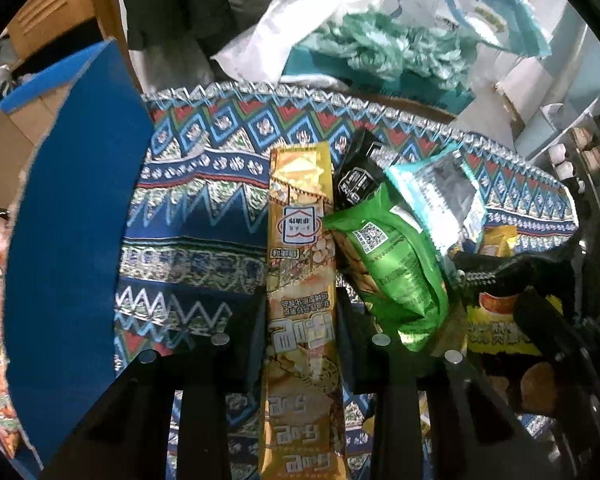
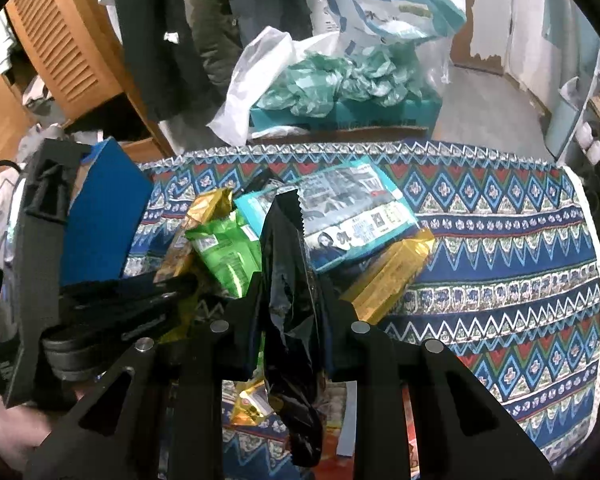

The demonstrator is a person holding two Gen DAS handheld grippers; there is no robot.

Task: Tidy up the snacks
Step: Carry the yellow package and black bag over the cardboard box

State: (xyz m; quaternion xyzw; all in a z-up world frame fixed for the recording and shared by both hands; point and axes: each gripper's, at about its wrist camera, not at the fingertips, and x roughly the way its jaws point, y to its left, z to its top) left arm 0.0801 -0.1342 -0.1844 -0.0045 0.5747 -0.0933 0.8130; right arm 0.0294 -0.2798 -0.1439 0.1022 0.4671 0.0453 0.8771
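My left gripper (image 1: 300, 312) is shut on a long gold snack packet (image 1: 300, 240), held lengthwise above the patterned tablecloth (image 1: 204, 208). Beside it lie a green packet (image 1: 392, 264), a small black packet (image 1: 358, 178) and a teal-and-silver packet (image 1: 440, 192). My right gripper (image 2: 290, 300) is shut on a black foil packet (image 2: 288, 264), held upright. Past it lie the green packet (image 2: 228, 248), a teal packet (image 2: 348, 216) and a gold packet (image 2: 392, 272). The left gripper's black body (image 2: 100, 304) shows at the left of the right wrist view.
A blue box (image 1: 72, 240) stands at the table's left edge, also in the right wrist view (image 2: 104, 224). A yellow-and-black snack bag (image 1: 508, 320) lies at the right. Plastic bags and a teal carton (image 2: 340, 92) sit behind the table. A wooden cabinet (image 2: 60, 40) stands back left.
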